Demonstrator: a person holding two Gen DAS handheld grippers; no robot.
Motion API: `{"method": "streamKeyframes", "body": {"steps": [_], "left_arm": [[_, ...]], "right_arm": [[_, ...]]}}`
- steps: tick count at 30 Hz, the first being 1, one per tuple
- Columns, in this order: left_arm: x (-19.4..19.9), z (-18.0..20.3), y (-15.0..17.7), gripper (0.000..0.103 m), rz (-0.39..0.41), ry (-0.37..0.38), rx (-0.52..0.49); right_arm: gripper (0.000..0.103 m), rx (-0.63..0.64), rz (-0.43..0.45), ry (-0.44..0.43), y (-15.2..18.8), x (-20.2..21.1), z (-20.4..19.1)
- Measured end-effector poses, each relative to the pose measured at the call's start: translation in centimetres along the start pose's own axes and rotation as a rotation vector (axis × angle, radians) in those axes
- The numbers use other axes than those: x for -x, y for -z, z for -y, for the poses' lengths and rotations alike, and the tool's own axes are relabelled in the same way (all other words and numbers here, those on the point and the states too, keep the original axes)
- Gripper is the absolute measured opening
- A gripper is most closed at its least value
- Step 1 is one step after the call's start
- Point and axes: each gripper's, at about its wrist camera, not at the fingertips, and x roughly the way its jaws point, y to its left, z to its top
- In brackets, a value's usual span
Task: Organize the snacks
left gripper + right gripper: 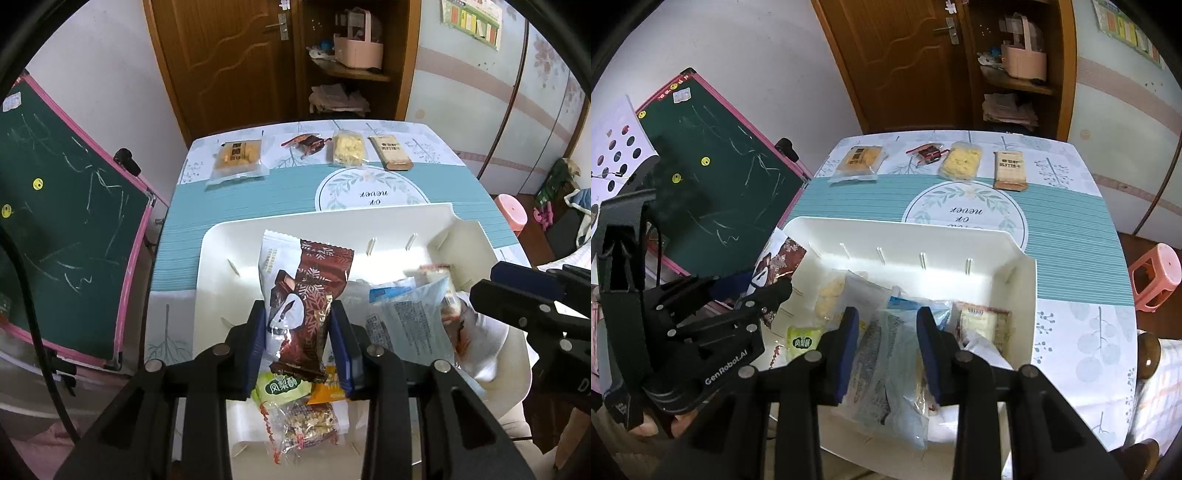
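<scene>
Two pairs of tongs are at work over the white bin [369, 225], which sits on the near part of the tabletop [258, 195] and holds the loose snack pile. On the left, the left tongs [298, 339] are clamped on a brown snowflake-printed packet [314, 295], held upright above the bin's left end, with a green pineapple-cake packet [282, 387] and a clear nut bar [310, 424] lying beneath it. That packet looks ready to go to the far edge of the tabletop, where four snacks [312, 151] lie in a row; carrying it high enough to clear the bin wall would avoid snagging. To the right, the right tongs [887, 347] straddle a pale blue translucent packet [890, 354] in the bin, pads close beside it, yet whether they already press on it I cannot tell. Squeezing the middle of that slippery wrapper, not a corner, should keep neighbouring packets from lifting too.
</scene>
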Motion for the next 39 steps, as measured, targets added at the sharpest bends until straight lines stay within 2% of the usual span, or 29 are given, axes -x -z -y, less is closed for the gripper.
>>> {"method": "streamKeyframes", "body": {"steps": [8, 10, 11, 12, 13, 14, 15, 26, 39], "left_arm": [[-0.4, 0.2, -0.1, 0.033, -0.022, -0.031, -0.004], [-0.6, 0.1, 0.0, 0.036, -0.031, -0.036, 0.000], [-0.7, 0.0, 0.0, 0.039, -0.035, -0.038, 0.001], [-0.7, 0.0, 0.1, 0.056, -0.039, -0.038, 0.001], [-0.8, 0.1, 0.2, 0.078, -0.042, -0.038, 0.001], [-0.7, 0.0, 0.3, 0.085, -0.040, -0.035, 0.004], [-0.6, 0.0, 0.4, 0.088, -0.034, -0.028, 0.007], [-0.5, 0.1, 0.4, 0.088, -0.039, -0.021, -0.002], [0.5, 1.4, -1.3, 0.088, 0.021, -0.028, -0.058]], "right_arm": [[0.033, 0.007, -0.015, 0.025, 0.0, -0.3, -0.1], [0.033, 0.005, -0.016, 0.026, -0.1, -0.3, -0.1], [0.033, 0.004, -0.016, 0.027, -0.1, -0.3, -0.1], [0.033, 0.003, -0.018, 0.027, -0.1, -0.4, -0.1], [0.033, 0.000, -0.023, 0.025, -0.1, -0.5, 0.0], [0.033, -0.006, -0.031, 0.023, 0.0, -0.7, 0.0], [0.033, -0.012, -0.038, 0.022, -0.1, -0.9, 0.1], [0.033, -0.044, -0.058, 0.015, -0.1, -1.3, 0.7], [0.035, -0.077, -0.074, 0.010, -0.4, -1.8, 1.9]]}}
